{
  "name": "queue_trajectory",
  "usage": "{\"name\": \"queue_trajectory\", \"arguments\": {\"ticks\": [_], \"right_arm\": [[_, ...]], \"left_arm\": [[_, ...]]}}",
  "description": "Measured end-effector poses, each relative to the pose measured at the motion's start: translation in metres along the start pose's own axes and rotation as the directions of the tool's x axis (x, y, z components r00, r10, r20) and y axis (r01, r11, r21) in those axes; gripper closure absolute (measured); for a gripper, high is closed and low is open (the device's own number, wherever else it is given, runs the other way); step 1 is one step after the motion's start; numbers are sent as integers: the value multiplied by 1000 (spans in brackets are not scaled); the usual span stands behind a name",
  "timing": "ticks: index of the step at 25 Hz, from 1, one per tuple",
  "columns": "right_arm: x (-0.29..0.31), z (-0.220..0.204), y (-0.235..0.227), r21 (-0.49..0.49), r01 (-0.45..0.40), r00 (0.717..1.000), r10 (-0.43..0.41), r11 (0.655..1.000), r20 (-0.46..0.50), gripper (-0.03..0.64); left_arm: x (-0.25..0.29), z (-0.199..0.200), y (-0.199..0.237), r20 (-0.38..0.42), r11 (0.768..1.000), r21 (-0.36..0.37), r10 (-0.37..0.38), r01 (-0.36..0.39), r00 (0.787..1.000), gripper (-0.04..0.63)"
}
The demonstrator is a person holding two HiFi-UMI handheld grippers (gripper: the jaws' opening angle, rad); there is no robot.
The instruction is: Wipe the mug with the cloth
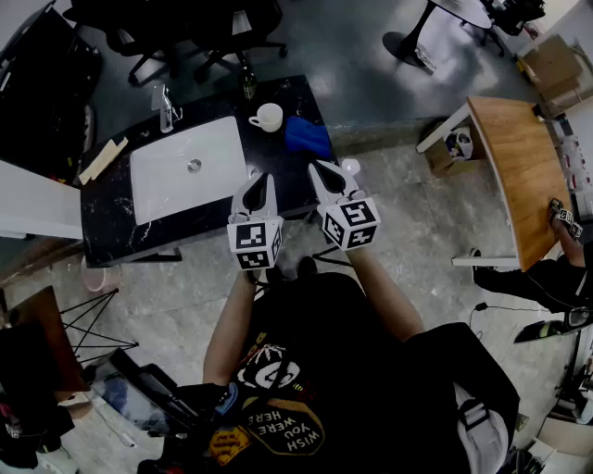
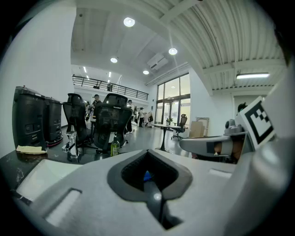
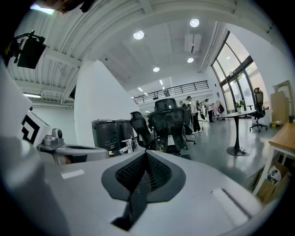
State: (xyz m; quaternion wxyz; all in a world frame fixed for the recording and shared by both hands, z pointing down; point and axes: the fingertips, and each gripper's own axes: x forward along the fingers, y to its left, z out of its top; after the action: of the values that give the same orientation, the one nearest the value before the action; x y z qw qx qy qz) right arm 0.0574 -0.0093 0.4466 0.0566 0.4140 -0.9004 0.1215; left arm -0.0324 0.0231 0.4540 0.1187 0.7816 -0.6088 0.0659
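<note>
A white mug (image 1: 269, 117) stands on the black marble counter (image 1: 111, 222) behind the sink's right corner. Just right of it lies a folded blue cloth (image 1: 308, 136). Both grippers hang side by side above the counter's front edge, short of the mug and cloth. My left gripper (image 1: 263, 178) (image 2: 147, 156) is shut, with nothing held; a sliver of the blue cloth (image 2: 146, 175) shows past its pads. My right gripper (image 1: 318, 168) (image 3: 146, 156) is shut too, with nothing between its fingers. The mug is hidden in both gripper views.
A white sink (image 1: 190, 167) with a faucet (image 1: 167, 109) fills the counter's middle. A green bottle (image 1: 246, 83) (image 2: 115, 146) stands at the back, office chairs (image 1: 185, 28) behind it. A wooden table (image 1: 523, 167) lies to the right, with a seated person (image 1: 556, 268) beside it.
</note>
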Motion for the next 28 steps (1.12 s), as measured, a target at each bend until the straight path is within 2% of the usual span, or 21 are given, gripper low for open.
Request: {"name": "queue_trajectory", "arguments": {"ticks": [15, 21, 25, 28], "right_arm": [[8, -3, -2, 8, 30, 1000, -30, 1000, 4, 615], [12, -15, -1, 4, 51, 998, -51, 999, -23, 615], [21, -25, -5, 15, 48, 998, -47, 999, -29, 615], [32, -34, -13, 3, 56, 998, -56, 998, -42, 615]], "left_arm": [[5, -4, 13, -6, 1000, -15, -25, 25, 1000, 591], [9, -10, 14, -14, 996, -43, -80, 80, 997, 592], [23, -25, 15, -47, 994, -6, -109, 109, 993, 592], [36, -31, 13, -43, 990, 9, -138, 138, 990, 592]]}}
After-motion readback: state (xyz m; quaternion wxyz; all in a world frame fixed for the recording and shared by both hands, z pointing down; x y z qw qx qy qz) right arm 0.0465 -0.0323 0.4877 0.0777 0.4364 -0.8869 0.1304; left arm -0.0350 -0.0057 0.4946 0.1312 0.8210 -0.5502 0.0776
